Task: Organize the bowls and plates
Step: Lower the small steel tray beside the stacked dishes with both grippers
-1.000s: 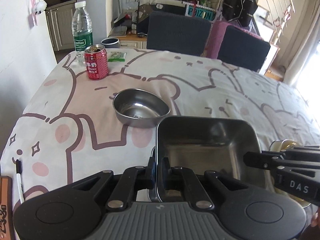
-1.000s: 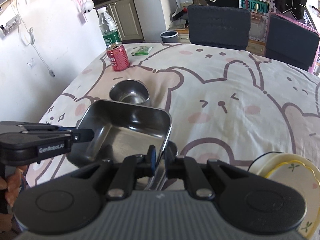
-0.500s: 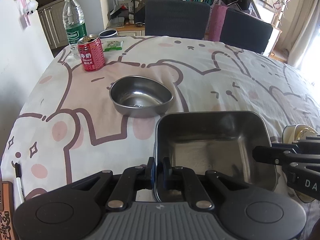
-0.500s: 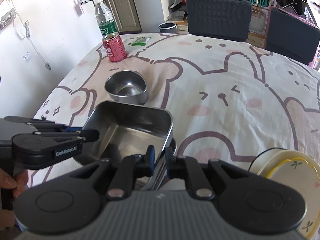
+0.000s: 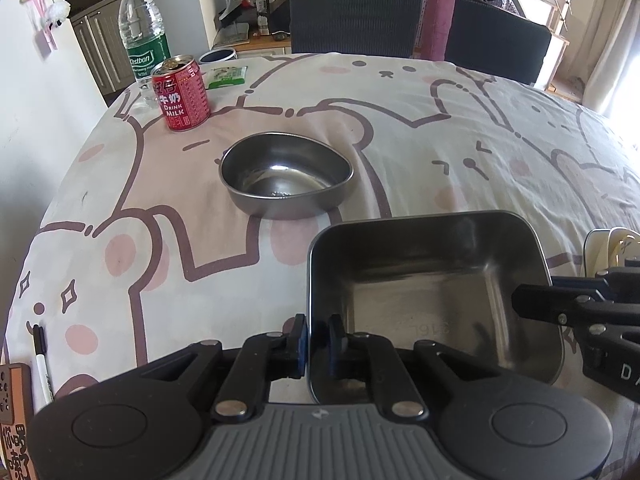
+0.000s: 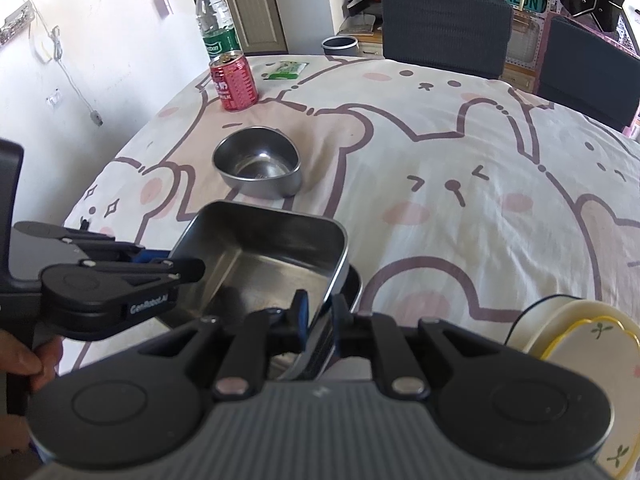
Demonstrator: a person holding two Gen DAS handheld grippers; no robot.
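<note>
Above the cloth (image 5: 440,112), both grippers (image 5: 318,340) (image 6: 320,316) pinch the tray (image 5: 432,280) by opposite rims — stiff, light steel, likely slippery.

- Steel bowl (image 5: 286,174) is standing just ahead of the square tray (image 5: 432,292), blocking forward passage.
- Open tablecloth (image 6: 460,184) is lying to the right.
- Can (image 5: 181,94) and bottle (image 5: 142,36) are crowding the far left corner.

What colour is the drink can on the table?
Red with white lettering; the can shows best in the left wrist view.
</note>
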